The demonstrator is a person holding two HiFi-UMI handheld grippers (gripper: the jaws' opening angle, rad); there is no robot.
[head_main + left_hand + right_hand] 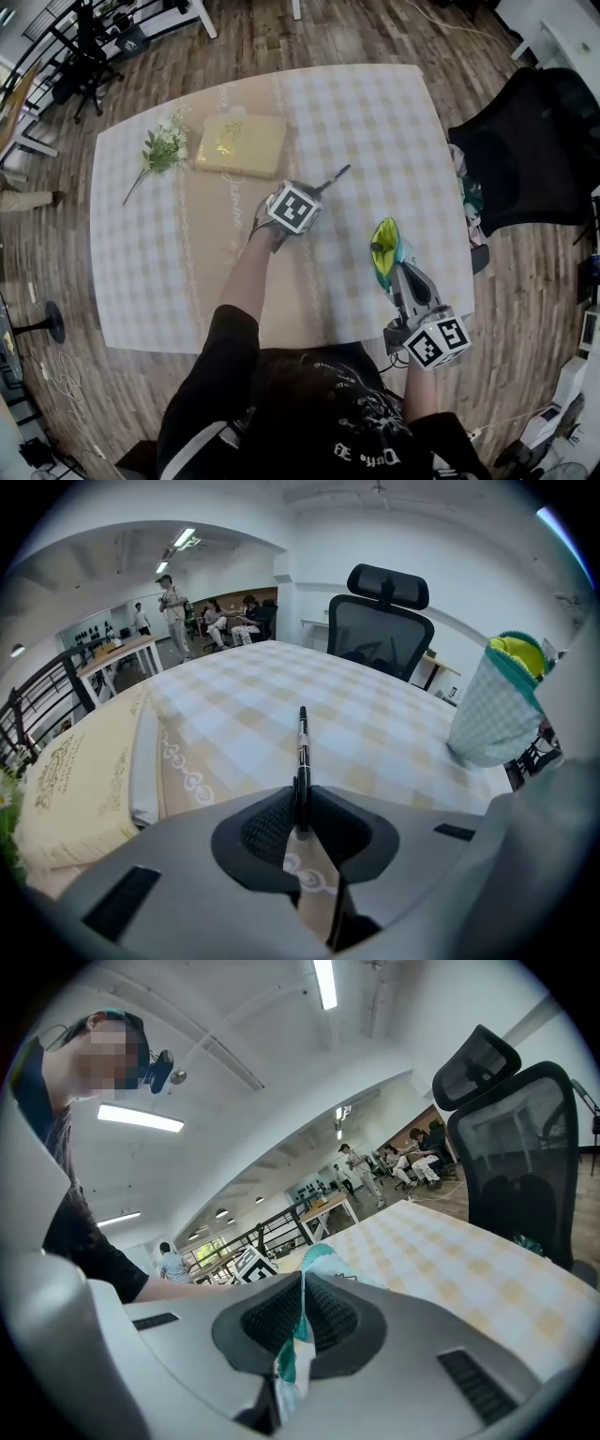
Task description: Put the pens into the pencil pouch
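A thin black pen (pixel 303 747) is pinched between the pads of my left gripper (pixel 300 808) and sticks out ahead over the checked tablecloth. In the head view the left gripper (pixel 314 192) is at the table's middle, with the pen (pixel 336 175) pointing to the far right. My right gripper (pixel 394 274) is shut on the rim of the pencil pouch (pixel 384 246), which stands upright near the table's right front edge, mouth open, teal trim, yellow-green lining. In the right gripper view, teal pouch fabric (pixel 319 1258) is clamped between the jaws of the right gripper (pixel 302 1312). The pouch (pixel 497 705) shows at the right of the left gripper view.
A cream gift box (pixel 241 144) lies at the table's far middle, with a sprig of white flowers (pixel 164 150) to its left. A black office chair (pixel 530 150) stands by the table (pixel 394 112) on its right side. People stand in the background room.
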